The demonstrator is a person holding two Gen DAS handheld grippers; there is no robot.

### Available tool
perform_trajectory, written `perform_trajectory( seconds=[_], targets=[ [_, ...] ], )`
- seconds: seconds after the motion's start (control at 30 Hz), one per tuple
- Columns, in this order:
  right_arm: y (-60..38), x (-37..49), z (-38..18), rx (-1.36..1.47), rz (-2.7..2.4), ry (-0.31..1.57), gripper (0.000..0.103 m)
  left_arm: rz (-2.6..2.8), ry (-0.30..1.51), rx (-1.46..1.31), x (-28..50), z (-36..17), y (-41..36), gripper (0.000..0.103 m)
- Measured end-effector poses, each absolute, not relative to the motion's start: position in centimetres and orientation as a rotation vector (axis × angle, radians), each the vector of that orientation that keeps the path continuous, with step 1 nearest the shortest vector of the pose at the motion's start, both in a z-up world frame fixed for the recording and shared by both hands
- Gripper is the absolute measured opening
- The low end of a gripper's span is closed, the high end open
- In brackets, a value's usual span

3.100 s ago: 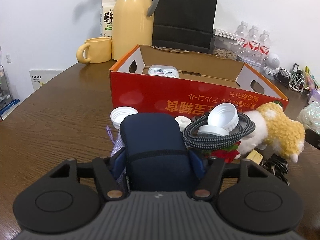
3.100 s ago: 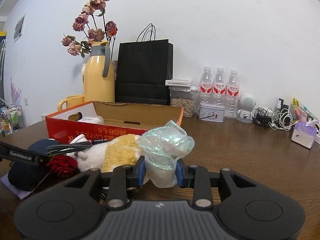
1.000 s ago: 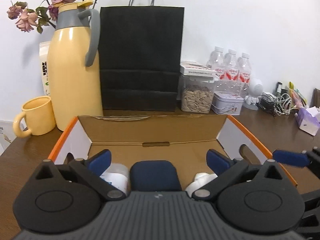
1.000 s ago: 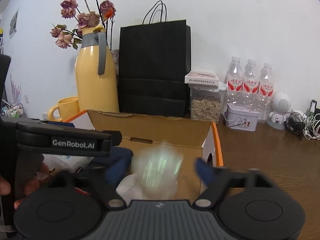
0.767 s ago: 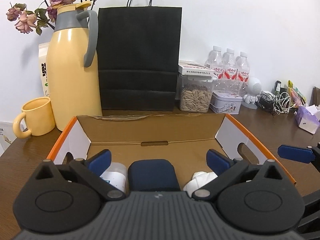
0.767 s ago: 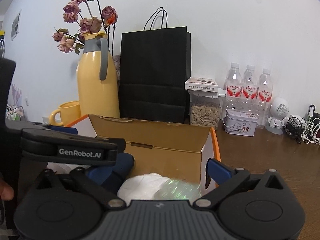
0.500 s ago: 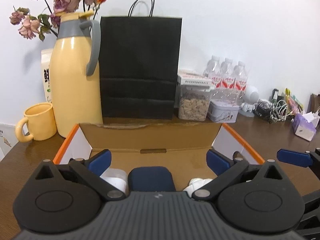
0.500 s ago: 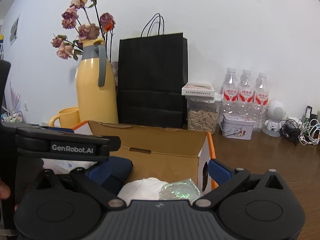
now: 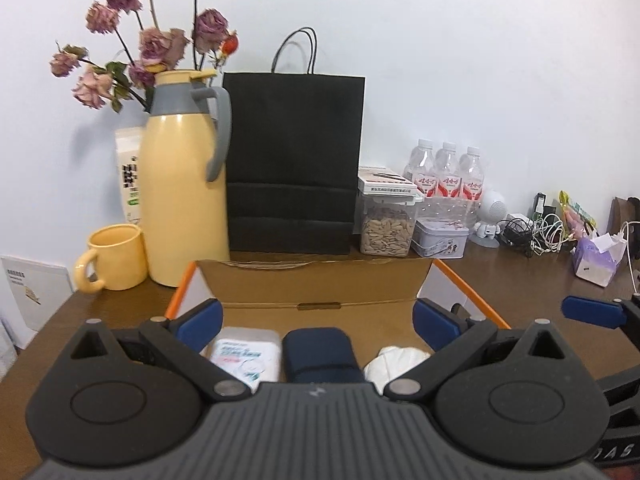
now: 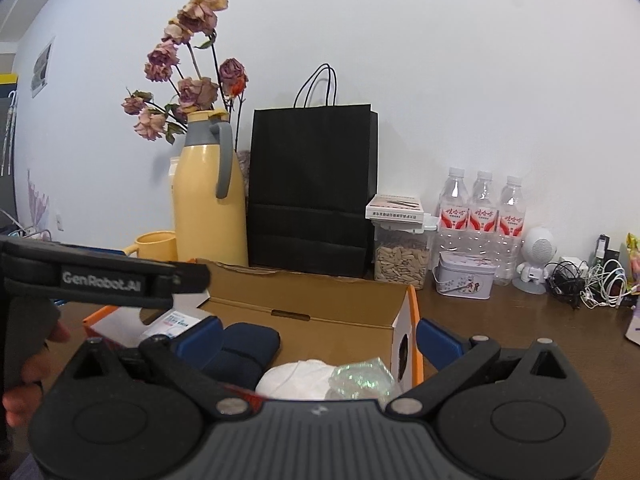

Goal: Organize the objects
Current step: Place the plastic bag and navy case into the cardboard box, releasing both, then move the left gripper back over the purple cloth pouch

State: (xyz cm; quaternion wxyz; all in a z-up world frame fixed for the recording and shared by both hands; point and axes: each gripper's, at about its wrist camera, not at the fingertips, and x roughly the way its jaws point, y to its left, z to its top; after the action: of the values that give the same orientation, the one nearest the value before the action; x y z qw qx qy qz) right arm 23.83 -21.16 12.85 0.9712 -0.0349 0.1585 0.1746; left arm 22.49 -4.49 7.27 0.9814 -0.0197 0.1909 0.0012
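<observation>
Gaping empty over the box (image 9: pixel 316 280), both sets of jaws have let go: the left gripper (image 9: pixel 316 322) dropped the navy pouch (image 9: pixel 318 354), the right gripper (image 10: pixel 316 338) the shiny bag (image 10: pixel 362 376). Both lie inside; other worktop clutter likely comes next.

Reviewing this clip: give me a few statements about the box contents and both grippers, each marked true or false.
1. The navy pouch lies inside the cardboard box. True.
2. The left gripper is shut on the pouch. False: its fingers are spread wide, holding nothing.
3. The iridescent wrapper sits in the box near its right wall. True.
4. The right gripper grips the wrapper. False: it is open, the wrapper lying loose between its fingers.
5. The yellow mug is in the box. False: it stands on the table beside the yellow thermos.
</observation>
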Motion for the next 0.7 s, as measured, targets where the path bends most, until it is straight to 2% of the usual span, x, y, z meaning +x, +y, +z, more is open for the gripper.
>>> perform_trajectory(
  seconds=[0.43, 0.7],
  targets=[
    [-23.2, 17.9, 11.5, -0.064, 0.327, 0.383, 0.103, 0.051, 0.417, -0.048, 15.4, 6.9, -1.1, 0.103],
    [-23.3, 16.5, 9.0, -0.073, 0.324, 0.458, 0.103, 0.077, 0.48, -0.077, 11.8, 4.6, 1.3, 0.103]
  ],
)
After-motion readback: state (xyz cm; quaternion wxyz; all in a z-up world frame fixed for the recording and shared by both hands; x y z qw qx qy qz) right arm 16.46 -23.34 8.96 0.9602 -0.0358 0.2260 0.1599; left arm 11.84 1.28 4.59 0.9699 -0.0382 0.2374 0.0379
